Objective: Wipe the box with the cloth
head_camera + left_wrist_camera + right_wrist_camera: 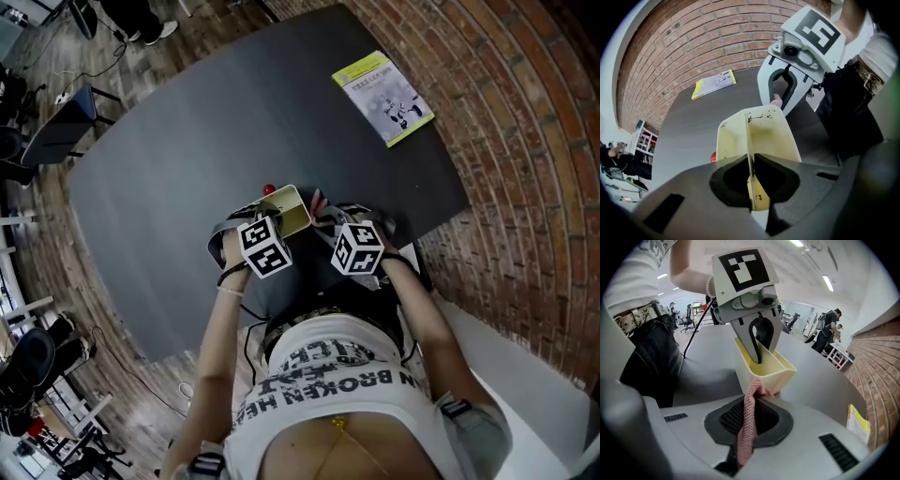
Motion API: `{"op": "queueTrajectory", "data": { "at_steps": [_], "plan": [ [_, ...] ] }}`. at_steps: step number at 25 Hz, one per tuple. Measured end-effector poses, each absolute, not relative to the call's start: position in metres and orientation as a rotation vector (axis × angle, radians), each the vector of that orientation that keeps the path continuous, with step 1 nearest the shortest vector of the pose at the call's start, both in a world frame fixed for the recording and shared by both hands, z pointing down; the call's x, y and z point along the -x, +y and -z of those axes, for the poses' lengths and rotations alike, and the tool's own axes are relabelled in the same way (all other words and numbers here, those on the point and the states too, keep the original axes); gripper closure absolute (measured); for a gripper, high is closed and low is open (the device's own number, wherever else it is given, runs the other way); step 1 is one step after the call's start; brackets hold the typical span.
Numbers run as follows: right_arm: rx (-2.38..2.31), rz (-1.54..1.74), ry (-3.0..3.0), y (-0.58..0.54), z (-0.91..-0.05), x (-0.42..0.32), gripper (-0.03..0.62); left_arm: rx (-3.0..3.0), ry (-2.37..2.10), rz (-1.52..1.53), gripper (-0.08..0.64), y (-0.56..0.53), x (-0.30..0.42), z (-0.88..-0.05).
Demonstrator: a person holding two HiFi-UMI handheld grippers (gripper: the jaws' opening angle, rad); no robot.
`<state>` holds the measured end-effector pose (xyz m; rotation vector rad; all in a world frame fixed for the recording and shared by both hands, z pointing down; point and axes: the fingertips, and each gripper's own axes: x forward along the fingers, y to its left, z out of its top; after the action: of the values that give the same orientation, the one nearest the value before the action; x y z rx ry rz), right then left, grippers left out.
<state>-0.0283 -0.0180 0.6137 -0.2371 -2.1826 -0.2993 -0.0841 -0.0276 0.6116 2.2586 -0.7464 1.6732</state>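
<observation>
The left gripper [752, 185] is pinching one wall of the pale yellow plastic box [761, 136] at the dark grey table's [187, 159] near edge. The right gripper [746, 427] is gripping a pink knitted cloth [749, 404] that is touching the box's side; light, even sweeps look wisest.

Even indoor light, soft shadows, fisheye-bent edges; dark corners
</observation>
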Motion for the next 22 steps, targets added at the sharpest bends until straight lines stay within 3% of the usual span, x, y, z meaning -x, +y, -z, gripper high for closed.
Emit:
{"op": "queueTrajectory", "data": {
  "at_steps": [11, 14, 22],
  "plan": [
    [-0.049, 0.191, -2.175, -0.051, -0.614, 0.027, 0.574, -2.034, -1.085, -1.303, 0.527, -0.031, 0.084, -0.600],
    [-0.077, 0.177, -2.204, -0.053, -0.604, 0.018, 0.575, -2.187, -1.094, -1.230, 0.487, -0.031, 0.083, -0.575],
    [-0.193, 0.077, -2.291, -0.058, -0.579, -0.001, 0.575, -2.414, -0.782, -1.440, 0.454, 0.006, 0.118, -0.553]
  ]
}}
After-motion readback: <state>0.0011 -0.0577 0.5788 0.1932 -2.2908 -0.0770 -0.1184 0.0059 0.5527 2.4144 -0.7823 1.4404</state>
